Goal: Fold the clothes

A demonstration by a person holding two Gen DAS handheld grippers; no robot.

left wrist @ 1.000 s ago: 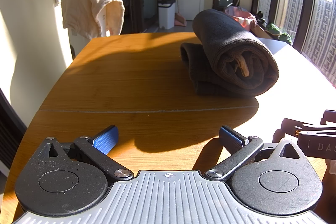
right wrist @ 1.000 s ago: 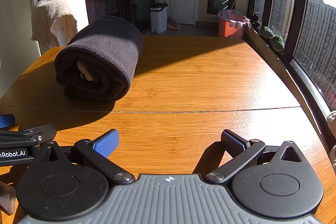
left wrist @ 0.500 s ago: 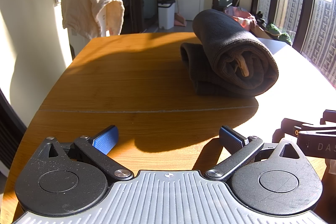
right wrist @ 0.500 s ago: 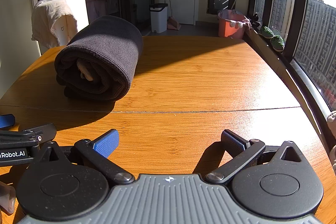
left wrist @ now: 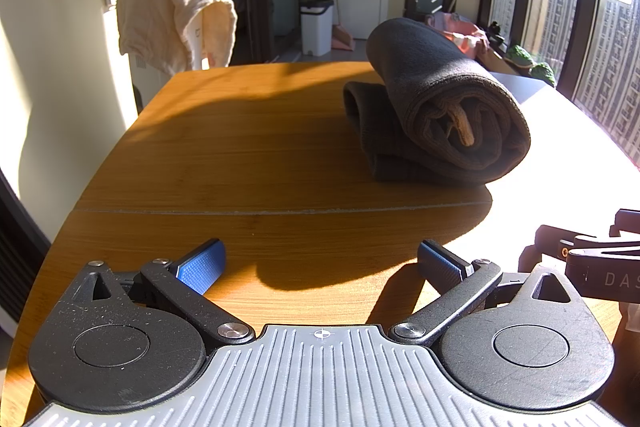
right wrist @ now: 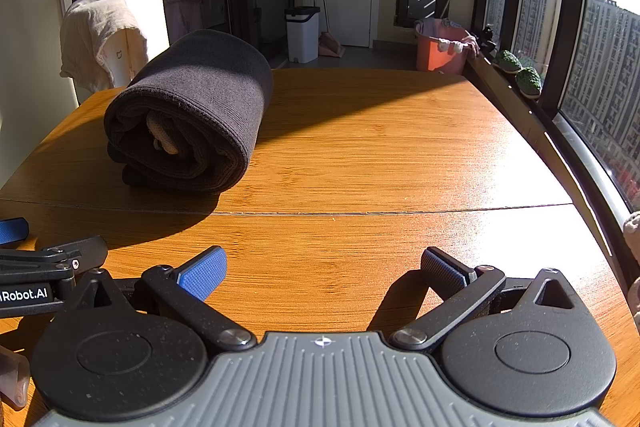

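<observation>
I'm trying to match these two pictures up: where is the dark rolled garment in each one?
Left wrist view: the roll lies right of centre on the table.
Right wrist view: the roll lies left of centre.
Shared landmark: the white bin on the floor beyond the table.

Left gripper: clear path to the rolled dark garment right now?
Probably yes. The left gripper is open and holds nothing, and only bare wooden table lies between it and the rolled dark garment, ahead and to its right. The right gripper sits off to the side.
</observation>
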